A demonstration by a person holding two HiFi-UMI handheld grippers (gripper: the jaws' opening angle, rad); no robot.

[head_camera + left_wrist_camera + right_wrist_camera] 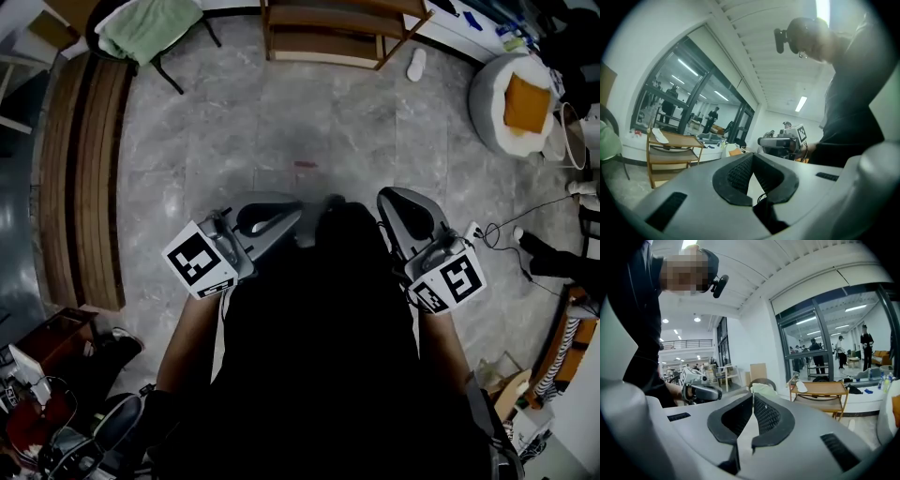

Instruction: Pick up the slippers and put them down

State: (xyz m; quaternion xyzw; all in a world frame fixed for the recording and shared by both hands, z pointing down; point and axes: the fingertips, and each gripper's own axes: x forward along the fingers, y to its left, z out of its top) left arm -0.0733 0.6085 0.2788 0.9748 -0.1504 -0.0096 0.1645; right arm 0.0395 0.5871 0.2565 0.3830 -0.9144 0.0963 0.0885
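Note:
One white slipper point(416, 65) lies on the grey floor beside a low wooden shelf point(328, 33), far ahead of both grippers. Another white slipper point(800, 386) rests on top of the shelf, and the left gripper view shows it too point(660, 135). I hold my left gripper point(296, 214) and right gripper point(386, 199) level at waist height, well short of the shelf. The left gripper's point(753, 154) pads meet at the tips with nothing between them. My right gripper point(753, 395) is shut and empty as well. Each gripper view shows the other gripper off to the side.
A slatted wooden bench point(80, 178) runs along the left. A chair with a green cloth point(150, 28) stands at the back left. A white beanbag with an orange cushion point(516, 103) sits at the back right. Cables point(506, 230) trail over the floor on the right.

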